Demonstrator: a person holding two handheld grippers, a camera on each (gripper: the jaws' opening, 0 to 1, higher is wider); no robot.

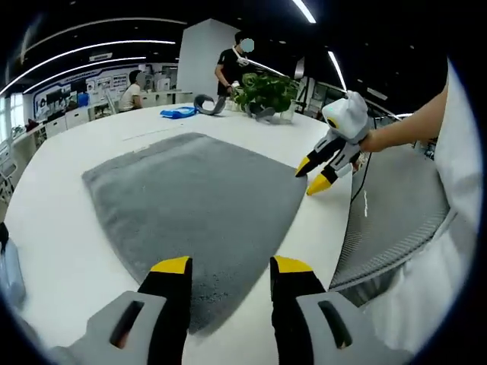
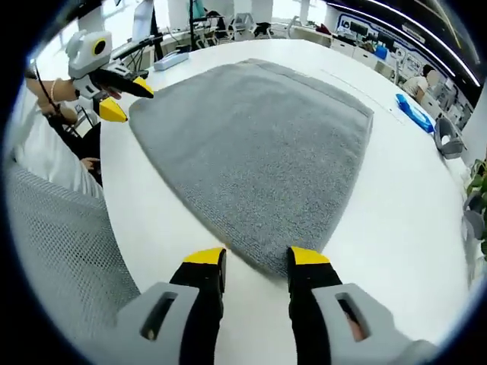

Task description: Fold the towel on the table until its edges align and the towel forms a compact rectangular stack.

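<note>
The white table (image 1: 61, 228) takes up most of both views, its far edge running off toward 11 o'clock in the left gripper view and cut off by the rim at 3 o'clock in the right gripper view. On it the grey towel (image 1: 198, 198) lies spread flat in a single layer, unfolded, in the middle of the tabletop, with one corner pointing toward each camera. A grey mesh chair back (image 2: 53, 243) fills the 8 o'clock side of the right gripper view and shows again at 4 o'clock in the left gripper view, partly hidden there by a person's white sleeve (image 1: 456, 190). The left gripper (image 1: 228, 268) has its yellow-tipped jaws set wide apart over the near corner of the towel, holding nothing; whether the tips touch the cloth is hard to tell. The right gripper (image 2: 256, 260) is likewise spread wide and holds nothing, its tips just above the opposite corner. The left gripper view catches the right gripper at 2 o'clock, and the right gripper view catches the left gripper at 11 o'clock. At 12 o'clock in the left gripper view stand a potted plant (image 1: 266, 93) and a small blue object (image 1: 179, 112), too small to identify.
</note>
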